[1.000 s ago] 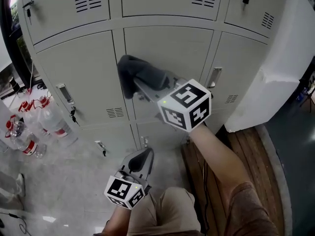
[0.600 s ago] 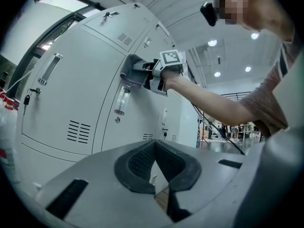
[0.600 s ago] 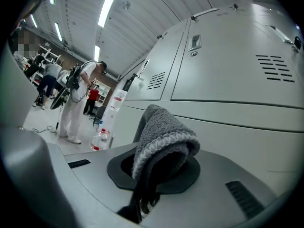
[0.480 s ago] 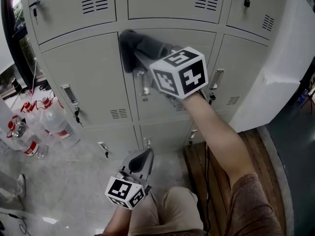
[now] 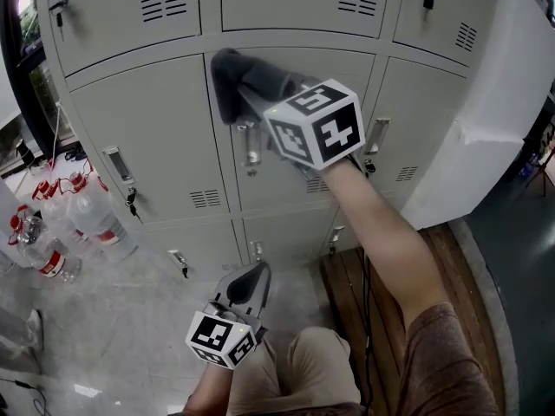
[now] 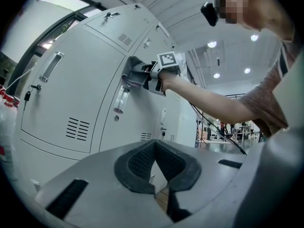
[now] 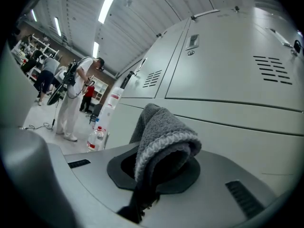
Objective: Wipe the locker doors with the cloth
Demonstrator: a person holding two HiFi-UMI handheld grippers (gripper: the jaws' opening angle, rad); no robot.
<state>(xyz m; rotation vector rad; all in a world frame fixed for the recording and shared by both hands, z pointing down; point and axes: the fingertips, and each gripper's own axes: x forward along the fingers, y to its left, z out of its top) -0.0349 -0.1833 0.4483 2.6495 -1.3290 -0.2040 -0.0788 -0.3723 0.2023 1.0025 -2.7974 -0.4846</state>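
Partly buried, right tongs (image 7: pixel 159 172) gripping grey cloth (image 7: pixel 161 132) against locker door (image 5: pixel 312 76), left tongs (image 6: pixel 154 167) closed, empty.

place: industrial hall locker area | evidence: metal lockers (image 5: pixel 147 137), strip lights (image 7: pixel 110 1), bottled water (image 5: pixel 91 219) on floor (image 5: pixel 130 310)

Grey speckled floor (image 5: pixel 130 310): red-capped plastic bottles (image 5: pixel 91 219) clustered at 9 o'clock; wooden platform (image 5: pixel 451 267) laid at 4 o'clock; lockers (image 5: pixel 156 137) stood at 12 o'clock.

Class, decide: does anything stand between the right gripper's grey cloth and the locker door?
Nothing visible does. The right gripper holds the grey cloth at the middle locker door's upper left corner, above its handle.
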